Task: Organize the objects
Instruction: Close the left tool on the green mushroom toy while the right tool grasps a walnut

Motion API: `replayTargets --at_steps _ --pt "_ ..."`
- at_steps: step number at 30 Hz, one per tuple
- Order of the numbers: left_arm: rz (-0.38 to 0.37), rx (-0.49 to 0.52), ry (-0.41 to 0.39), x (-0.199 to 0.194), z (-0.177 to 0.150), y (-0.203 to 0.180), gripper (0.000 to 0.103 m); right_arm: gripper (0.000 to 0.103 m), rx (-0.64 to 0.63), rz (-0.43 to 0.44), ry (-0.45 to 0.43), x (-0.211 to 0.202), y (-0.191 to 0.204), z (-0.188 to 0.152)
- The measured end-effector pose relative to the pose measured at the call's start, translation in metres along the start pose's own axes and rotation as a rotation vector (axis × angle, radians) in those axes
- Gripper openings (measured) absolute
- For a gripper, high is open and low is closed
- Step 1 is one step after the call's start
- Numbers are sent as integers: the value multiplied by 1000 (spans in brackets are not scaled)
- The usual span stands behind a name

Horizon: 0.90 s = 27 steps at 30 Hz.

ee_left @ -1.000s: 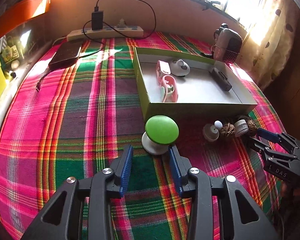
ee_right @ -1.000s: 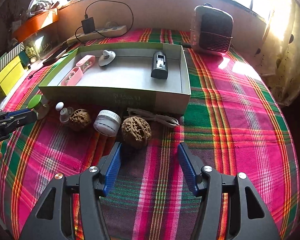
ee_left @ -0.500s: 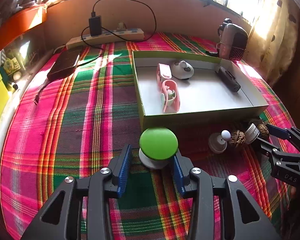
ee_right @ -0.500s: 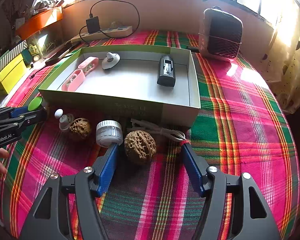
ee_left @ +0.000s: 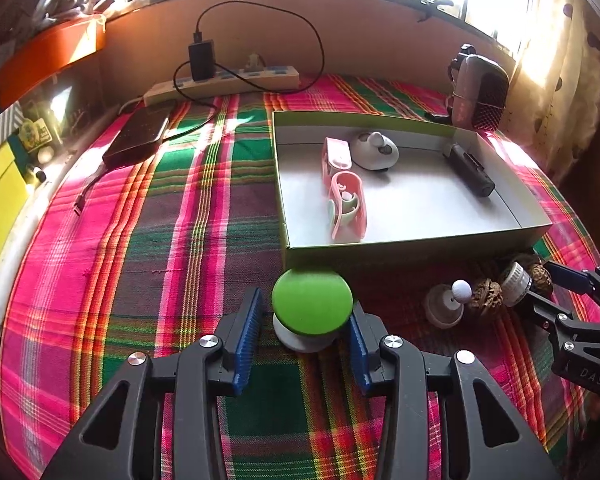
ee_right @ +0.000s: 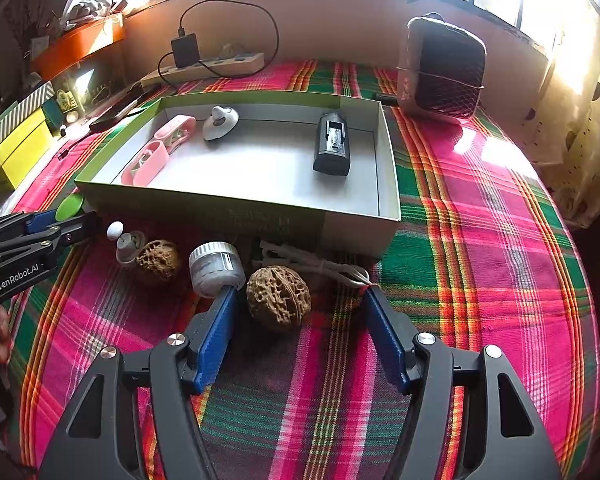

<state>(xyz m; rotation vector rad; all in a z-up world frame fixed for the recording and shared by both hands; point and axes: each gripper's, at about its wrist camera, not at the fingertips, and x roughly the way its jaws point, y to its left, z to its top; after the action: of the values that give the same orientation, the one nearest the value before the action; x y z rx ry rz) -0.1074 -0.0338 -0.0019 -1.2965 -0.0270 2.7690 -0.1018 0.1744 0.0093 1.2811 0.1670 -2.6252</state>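
Plaid cloth [ee_left: 180, 240] over counter beneath sunlit window. Left hand-held gripper [ee_left: 306, 320] open, straddling green-capped jar [ee_left: 311, 304]; right pad touching cap, left pad apart. Open green box [ee_left: 404, 246] just behind jar, holding pink cases, white gadget, black device. Right hand-held gripper [ee_right: 298, 308] spread wide, jaws just opened further, walnut [ee_right: 278, 298] loose between them; left fingertip against white jar [ee_right: 216, 268].

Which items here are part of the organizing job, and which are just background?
Job: green-topped knob between left gripper fingers; walnut before open right gripper; white jar; box.

Background: power strip, heater, plaid cloth.
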Motion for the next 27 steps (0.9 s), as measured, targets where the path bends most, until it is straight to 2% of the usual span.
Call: replayTargets --at_steps 4,7,13,14,27 --pt "0 -3 -1 0 0 0 36 60 8 -7 -3 0 -1 0" --pt "8 -10 -2 0 0 2 31 52 14 -11 -7 -2 -3 0" --pt "5 -13 -4 0 -1 3 31 37 12 -9 -13 -3 -3 0" --pt "6 -13 -4 0 -1 3 31 31 14 -8 -15 -4 -3 0" --pt "2 -17 -5 -1 -2 4 31 30 19 -9 -17 -3 -3 -1"
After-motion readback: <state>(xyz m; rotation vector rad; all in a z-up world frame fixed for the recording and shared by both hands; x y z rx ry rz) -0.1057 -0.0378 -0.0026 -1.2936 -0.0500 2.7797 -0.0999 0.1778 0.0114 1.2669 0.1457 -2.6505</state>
